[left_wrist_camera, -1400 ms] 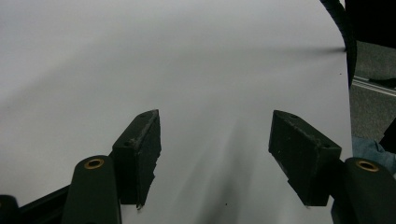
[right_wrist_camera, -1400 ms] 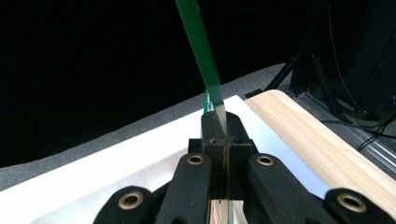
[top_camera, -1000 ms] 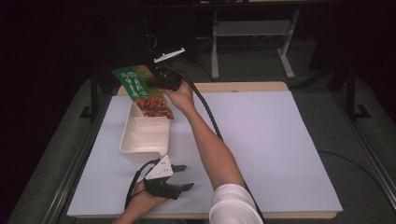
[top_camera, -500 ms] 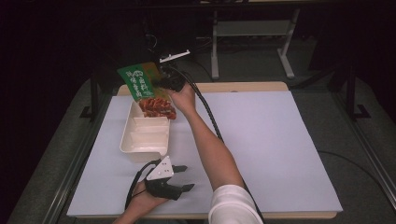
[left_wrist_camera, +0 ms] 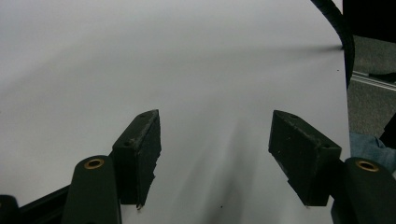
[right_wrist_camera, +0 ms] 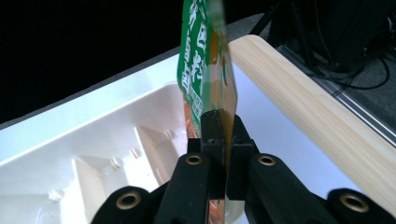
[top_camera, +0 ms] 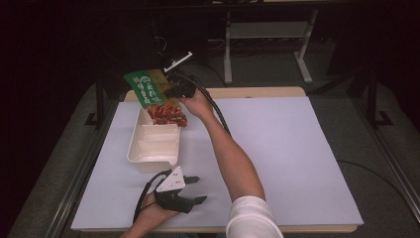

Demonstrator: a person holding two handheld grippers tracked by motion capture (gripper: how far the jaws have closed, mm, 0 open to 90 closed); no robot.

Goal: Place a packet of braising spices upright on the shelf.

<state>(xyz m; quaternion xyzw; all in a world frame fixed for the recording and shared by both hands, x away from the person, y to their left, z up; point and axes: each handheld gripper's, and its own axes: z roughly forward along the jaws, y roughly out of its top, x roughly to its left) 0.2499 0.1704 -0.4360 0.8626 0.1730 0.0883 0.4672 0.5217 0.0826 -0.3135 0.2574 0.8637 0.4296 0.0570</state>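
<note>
A white compartment tray (top_camera: 148,154) lies on the left part of the table, with reddish food (top_camera: 167,114) in its far compartment. Just above the tray's far end my right gripper (top_camera: 171,90) is shut on a green food packet (top_camera: 144,87), which hangs tilted over the food. In the right gripper view the two jaws pinch the thin packet (right_wrist_camera: 205,60) edge-on, with the tray (right_wrist_camera: 93,140) below. My left gripper (top_camera: 195,189) rests near the front edge of the table, open, its jaws (left_wrist_camera: 215,158) spread over bare white surface with nothing between them.
The table is covered by a white sheet (top_camera: 277,148) with a wooden edge (top_camera: 257,92) at the far side. A black cable (top_camera: 218,111) runs from the right gripper along the forearm. A metal frame stands behind the table in the dark.
The green packet in my right gripper has tipped a little further above the tray's far end. The left gripper stays where it was.
</note>
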